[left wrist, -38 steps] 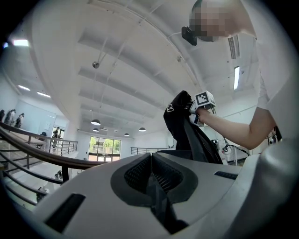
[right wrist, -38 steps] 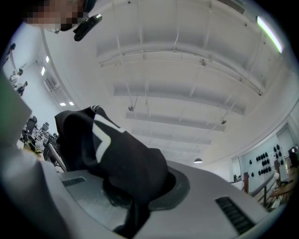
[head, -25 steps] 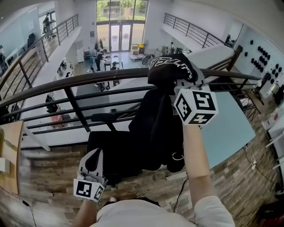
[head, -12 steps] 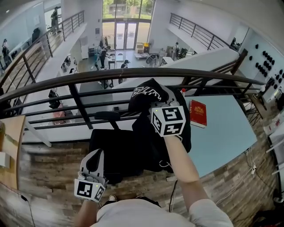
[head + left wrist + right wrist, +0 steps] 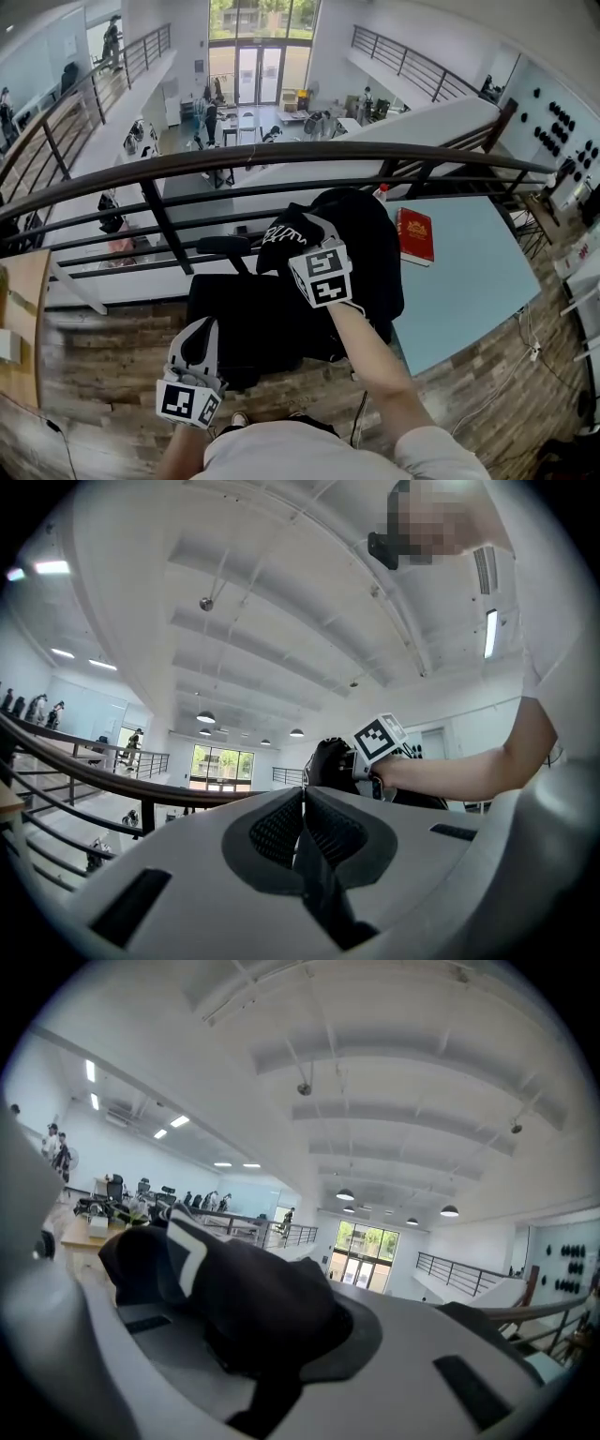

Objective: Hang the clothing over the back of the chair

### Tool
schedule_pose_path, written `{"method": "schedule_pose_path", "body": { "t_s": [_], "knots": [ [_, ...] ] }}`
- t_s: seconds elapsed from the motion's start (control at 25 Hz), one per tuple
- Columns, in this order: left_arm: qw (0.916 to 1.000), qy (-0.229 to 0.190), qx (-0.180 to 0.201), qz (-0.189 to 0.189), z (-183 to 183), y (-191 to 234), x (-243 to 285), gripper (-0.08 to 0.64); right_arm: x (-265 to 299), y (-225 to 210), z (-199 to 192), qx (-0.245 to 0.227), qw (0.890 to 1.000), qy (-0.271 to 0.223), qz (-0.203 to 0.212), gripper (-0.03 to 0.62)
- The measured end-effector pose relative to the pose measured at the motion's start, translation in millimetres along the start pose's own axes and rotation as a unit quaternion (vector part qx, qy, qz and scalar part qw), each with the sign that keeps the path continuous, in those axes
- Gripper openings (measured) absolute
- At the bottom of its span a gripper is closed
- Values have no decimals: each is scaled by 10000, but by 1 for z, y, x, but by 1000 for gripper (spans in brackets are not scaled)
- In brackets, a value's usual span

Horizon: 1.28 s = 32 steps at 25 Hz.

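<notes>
Right tool clamps the clothing, holding it over the chair back, ready to drape; left tool pinched closed, waiting near left.

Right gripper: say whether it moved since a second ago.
Yes. The right gripper sank from the top rail's level to well below it, shut on the clothing.
</notes>
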<state>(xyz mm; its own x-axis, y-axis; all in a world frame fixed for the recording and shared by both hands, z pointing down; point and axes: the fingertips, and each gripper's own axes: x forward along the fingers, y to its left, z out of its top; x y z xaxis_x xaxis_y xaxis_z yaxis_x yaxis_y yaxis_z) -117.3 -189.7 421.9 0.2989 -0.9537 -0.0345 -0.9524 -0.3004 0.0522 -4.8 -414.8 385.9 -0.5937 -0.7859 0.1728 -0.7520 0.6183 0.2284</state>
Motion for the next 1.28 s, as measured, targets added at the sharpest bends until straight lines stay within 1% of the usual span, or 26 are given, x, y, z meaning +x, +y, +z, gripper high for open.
{"method": "schedule_pose_path", "body": {
  "t_s": [0.12, 0.2, 0.36, 0.48, 0.6, 0.76, 0.84, 0.92, 1.08, 1.16, 1.28],
  "knots": [
    [10000, 9, -5, -39, -1, 0, -1, 29, 3, 11, -9, -339, 9991, 257, -5, 29],
    [10000, 12, 5, -59, -1, 0, -1, 29, 4, 14, -13, -414, 9986, 314, 14, 29],
    [10000, 50, 6, -37, -3, 6, -4, 29, 7, 32, -17, -228, 9990, 166, 343, 28],
    [10000, 58, -11, -18, -4, 9, -9, 29, 12, 44, -31, -136, 9984, 307, 458, 28],
    [10000, 60, -13, -12, -4, 12, -11, 29, 18, 50, -41, -65, 9981, 378, 488, 28],
    [10000, 82, -33, 27, -6, 18, -17, 29, 26, 55, -61, -158, 9957, 764, 498, 28],
    [9999, 104, -48, 29, -8, 20, -18, 29, 27, 56, -69, -330, 9942, 902, 488, 28],
    [9999, 113, -72, 14, -9, 20, -18, 29, 29, 59, -75, -638, 9913, 1056, 454, 28],
    [9999, 80, -91, -49, -6, 19, -20, 29, 31, 62, -100, -1316, 9783, 1567, 316, 29],
    [9999, 60, -94, -55, -5, 22, -21, 29, 33, 63, -105, -1413, 9748, 1696, 319, 29],
    [9999, 51, -111, -39, -5, 26, -23, 29, 34, 64, -104, -1376, 9736, 1782, 378, 34]
  ]
}}
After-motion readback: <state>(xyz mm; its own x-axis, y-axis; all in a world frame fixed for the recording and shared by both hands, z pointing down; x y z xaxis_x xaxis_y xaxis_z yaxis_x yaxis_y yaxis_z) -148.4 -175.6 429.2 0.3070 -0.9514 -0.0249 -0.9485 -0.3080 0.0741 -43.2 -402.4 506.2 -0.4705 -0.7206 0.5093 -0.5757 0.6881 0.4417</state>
